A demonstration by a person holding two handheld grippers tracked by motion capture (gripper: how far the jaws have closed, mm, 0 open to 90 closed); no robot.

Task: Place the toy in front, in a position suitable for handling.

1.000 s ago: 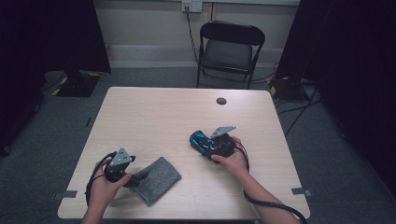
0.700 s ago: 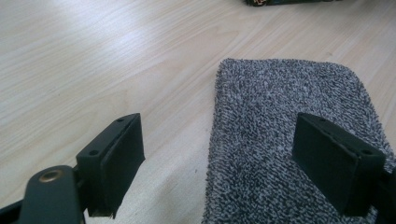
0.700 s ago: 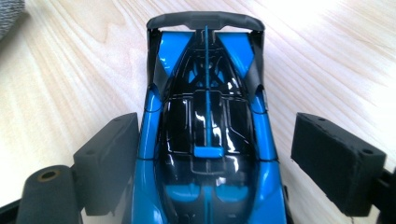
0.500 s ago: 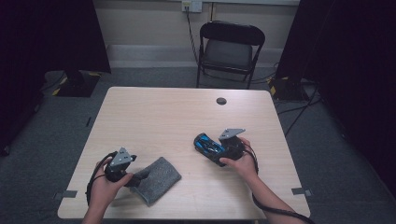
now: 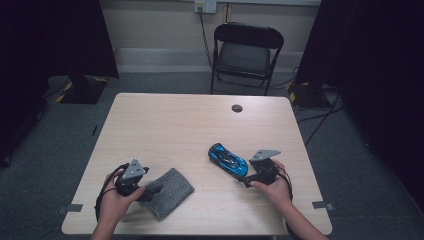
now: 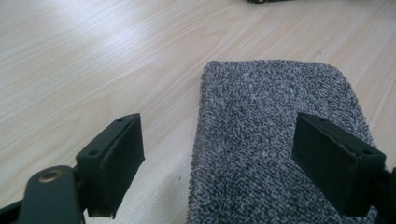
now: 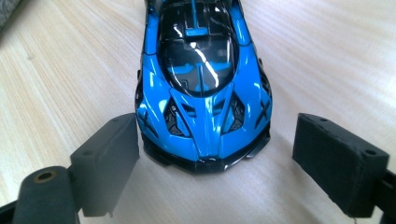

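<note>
At lower left of the high view, the left gripper (image 5: 150, 194) rests at the near edge of the grey cloth (image 5: 169, 192). To grip well, lower both jaws until one edge of the cloth sits between them, then close squarely. In the left gripper view the jaws stand spread wide, one over bare table (image 6: 93, 70), one over the cloth, pinching nothing.

At lower right, the right gripper (image 5: 246, 181) faces the blue toy car (image 5: 228, 159), lying right of centre. Its jaws stand spread wide, flanking the car's near end; contact cannot be determined.
</note>
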